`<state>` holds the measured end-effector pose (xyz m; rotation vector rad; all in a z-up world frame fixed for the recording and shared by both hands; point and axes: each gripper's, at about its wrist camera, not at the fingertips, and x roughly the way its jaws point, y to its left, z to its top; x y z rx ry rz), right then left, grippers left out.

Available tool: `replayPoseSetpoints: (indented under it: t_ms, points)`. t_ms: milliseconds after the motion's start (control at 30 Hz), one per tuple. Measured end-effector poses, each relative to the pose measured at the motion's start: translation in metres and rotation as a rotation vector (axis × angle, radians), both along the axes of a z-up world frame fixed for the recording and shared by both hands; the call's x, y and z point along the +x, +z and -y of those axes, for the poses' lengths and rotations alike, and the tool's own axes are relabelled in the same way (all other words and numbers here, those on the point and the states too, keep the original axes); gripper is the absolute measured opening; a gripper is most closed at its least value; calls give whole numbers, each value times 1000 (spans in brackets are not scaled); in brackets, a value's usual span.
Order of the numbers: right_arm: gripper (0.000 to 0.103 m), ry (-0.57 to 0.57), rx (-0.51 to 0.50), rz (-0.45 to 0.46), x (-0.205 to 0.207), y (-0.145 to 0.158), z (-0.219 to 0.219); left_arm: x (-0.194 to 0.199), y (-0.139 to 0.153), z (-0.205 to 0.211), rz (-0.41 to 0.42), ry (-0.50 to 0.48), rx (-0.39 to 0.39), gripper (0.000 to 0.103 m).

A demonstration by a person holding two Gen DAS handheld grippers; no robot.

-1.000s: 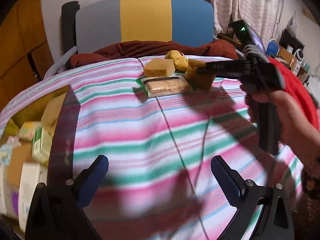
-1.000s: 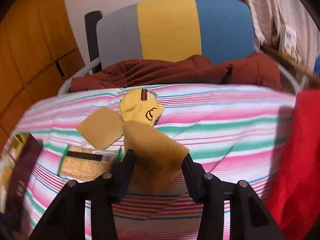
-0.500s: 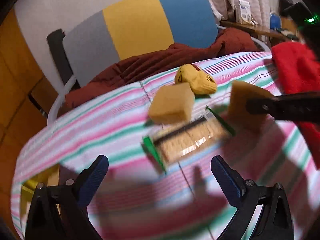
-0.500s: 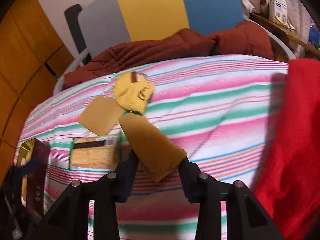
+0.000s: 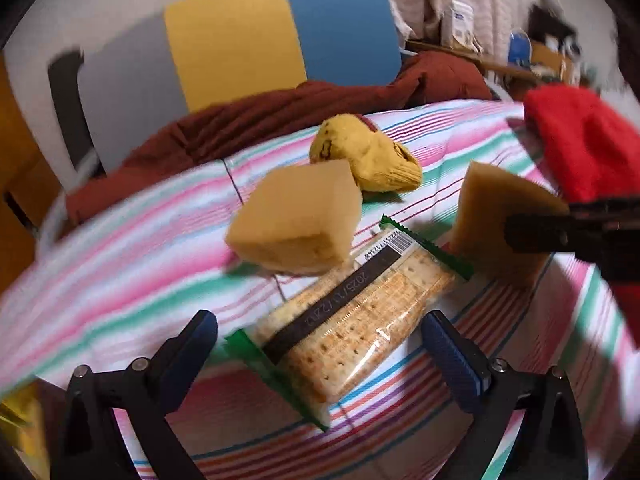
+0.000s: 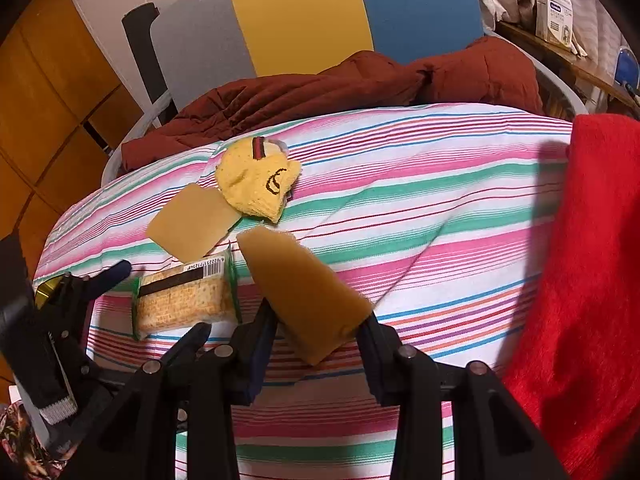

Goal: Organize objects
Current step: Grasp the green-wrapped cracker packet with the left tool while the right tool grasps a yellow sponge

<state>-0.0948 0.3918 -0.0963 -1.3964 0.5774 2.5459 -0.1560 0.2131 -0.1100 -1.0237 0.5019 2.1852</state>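
Two grippers over a striped cloth (image 5: 120,248), left gripper (image 5: 320,344) jaws apart and just narrowing astride a cracker packet (image 5: 352,320), right gripper (image 6: 320,332) clamped on a sponge (image 6: 304,284), second sponge (image 5: 296,216) and yellow knit (image 5: 368,156) beyond, red fabric (image 6: 592,260) right, maroon quilt (image 6: 320,88), tricolour chair back (image 6: 300,12) farthest.

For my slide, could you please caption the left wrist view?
Open left gripper straddles cracker packet; right gripper holds sponge.

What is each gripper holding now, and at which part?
The right gripper holds a sponge by its lower end, pinched across its two sides. The left gripper holds nothing; its jaws are open around the cracker pack.
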Motion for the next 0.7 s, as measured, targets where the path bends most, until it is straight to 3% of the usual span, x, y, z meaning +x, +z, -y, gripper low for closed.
replayPoseSetpoints:
  t_ms: [100,300,467,700]
  points:
    - [40,2,4,1,0,-1,1,2,-1,3,24,4,38,89]
    - [40,-5,-13,17,0,-5,-2,29,0,-5,-64,-20,18,71]
    - [40,-29,-102,55,1,-21,-9,37,-1,-2,-64,5,37,68]
    - [36,-13,-55,64,-1,-17,-3,55,0,3,-78,21,52,63]
